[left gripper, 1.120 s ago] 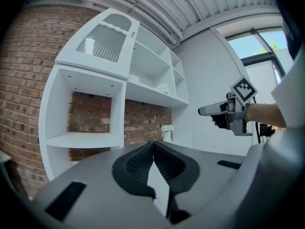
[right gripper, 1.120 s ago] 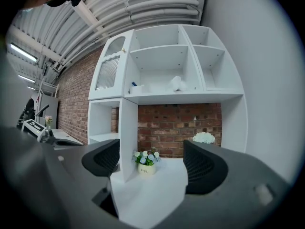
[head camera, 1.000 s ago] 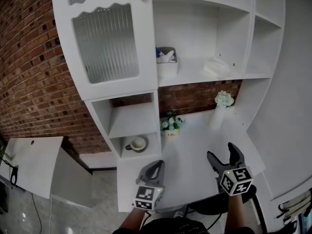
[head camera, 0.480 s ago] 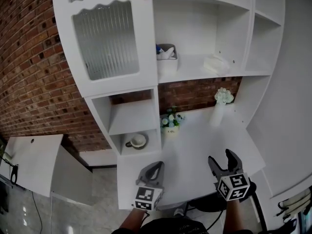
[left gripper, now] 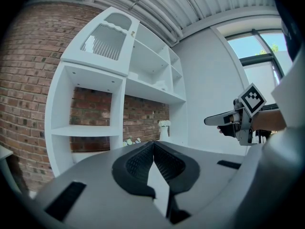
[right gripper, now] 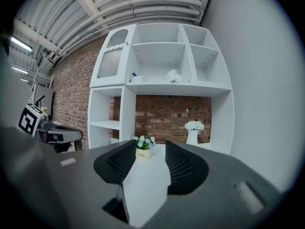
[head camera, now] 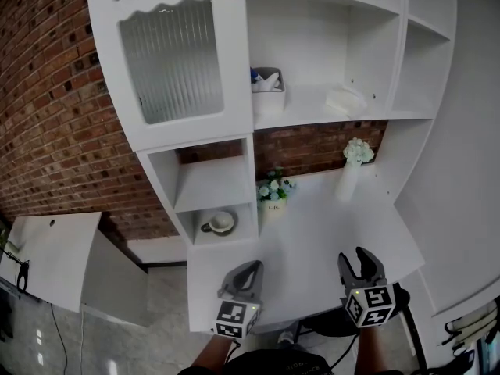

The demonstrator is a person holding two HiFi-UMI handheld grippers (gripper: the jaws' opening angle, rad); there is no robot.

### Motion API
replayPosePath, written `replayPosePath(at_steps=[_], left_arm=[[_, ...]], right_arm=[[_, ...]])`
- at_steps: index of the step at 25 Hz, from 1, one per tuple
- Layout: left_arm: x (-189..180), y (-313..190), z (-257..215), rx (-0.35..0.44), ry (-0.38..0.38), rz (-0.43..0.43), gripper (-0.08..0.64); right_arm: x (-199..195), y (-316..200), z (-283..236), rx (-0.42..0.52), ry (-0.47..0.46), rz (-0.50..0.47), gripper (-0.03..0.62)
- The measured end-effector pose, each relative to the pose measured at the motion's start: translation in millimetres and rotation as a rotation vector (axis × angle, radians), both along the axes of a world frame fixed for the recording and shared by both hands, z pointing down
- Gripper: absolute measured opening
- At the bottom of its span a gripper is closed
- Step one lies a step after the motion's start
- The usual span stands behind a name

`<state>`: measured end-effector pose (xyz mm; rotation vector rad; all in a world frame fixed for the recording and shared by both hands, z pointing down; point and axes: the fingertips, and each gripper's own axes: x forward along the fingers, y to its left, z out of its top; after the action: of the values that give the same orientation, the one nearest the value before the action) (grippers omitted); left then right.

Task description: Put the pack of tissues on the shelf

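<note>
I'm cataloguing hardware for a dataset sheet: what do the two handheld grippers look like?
The left gripper and right gripper have curved grey jaws lined with black ribbed pads. Each carries a white cube printed with black square markers. The right gripper's jaws have just been closing, nothing between them.

i count one pack of tissues [head camera: 344,100], one white vase [head camera: 348,184], one small flower pot [head camera: 273,201], one cup [head camera: 221,222], one bin [head camera: 268,97].

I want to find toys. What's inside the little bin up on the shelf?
The bin shows something white and something blue poking out; its walls cover whatever lies deeper.
</note>
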<state>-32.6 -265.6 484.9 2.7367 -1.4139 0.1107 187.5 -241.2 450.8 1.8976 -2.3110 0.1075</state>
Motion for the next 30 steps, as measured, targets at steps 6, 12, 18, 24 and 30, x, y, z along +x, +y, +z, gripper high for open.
replayPosePath(at_steps=[6,12,18,24,30], left_arm=[[2,5,3,0.001,0.006,0.012,0.011],[4,8,3,0.001,0.007,0.020,0.011],[4,9,5,0.010,0.003,0.018,0.011],[3,13,1,0.018,0.006,0.019,0.011],[1,14,2,0.019,-0.011,0.019,0.011]], right_arm=[[-1,6,6,-0.009,0.020,0.008,0.154],[-3,11,4,0.034,0.006,0.013,0.077],[-1,14,12,0.022,0.037,0.029,0.028],[-4,19,21,0.004,0.081,0.022,0.006],[-3,20,25,0.000,0.119,0.029,0.006]])
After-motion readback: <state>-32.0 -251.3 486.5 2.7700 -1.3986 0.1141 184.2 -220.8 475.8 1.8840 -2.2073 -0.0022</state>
